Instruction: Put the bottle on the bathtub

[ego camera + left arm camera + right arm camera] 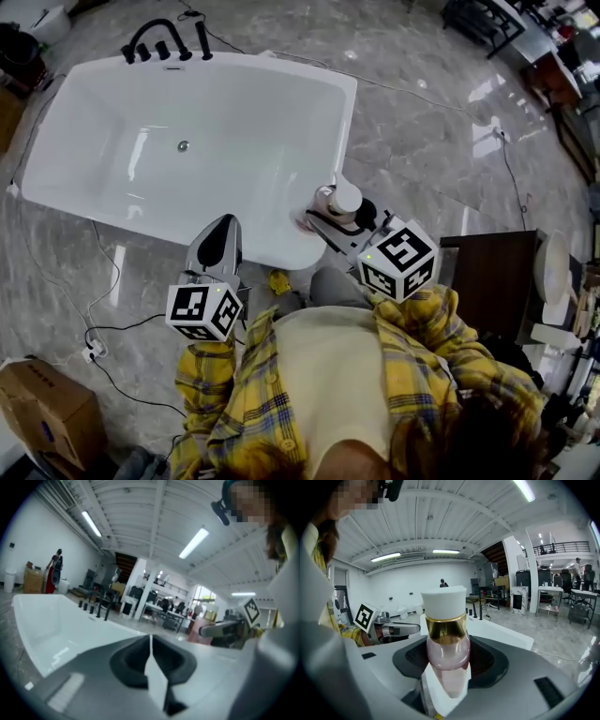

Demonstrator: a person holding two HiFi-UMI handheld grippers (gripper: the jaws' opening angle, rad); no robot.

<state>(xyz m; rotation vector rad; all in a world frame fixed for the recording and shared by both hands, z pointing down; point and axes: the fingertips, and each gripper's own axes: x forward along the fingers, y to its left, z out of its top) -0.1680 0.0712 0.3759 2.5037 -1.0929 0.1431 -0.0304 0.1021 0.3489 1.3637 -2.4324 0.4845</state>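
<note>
I am grasping the bottle (446,653) in my right hand-held gripper (445,686), holding it at the bathtub's (349,103) near corner rim. Setting it down and releasing are remaining. My left hand-held gripper (151,667) is waiting beside the bathtub, clenched and empty.

We look down on a glossy grey marble floor (422,141). A white bathtub (234,62) stands on it. Thin cables (108,281) trail over the floor past the tub's near left end to a white plug block (91,353), near a cardboard box (42,403) at the lower left. At the right, a dark wooden cabinet (487,281) stands apart from the tub.
</note>
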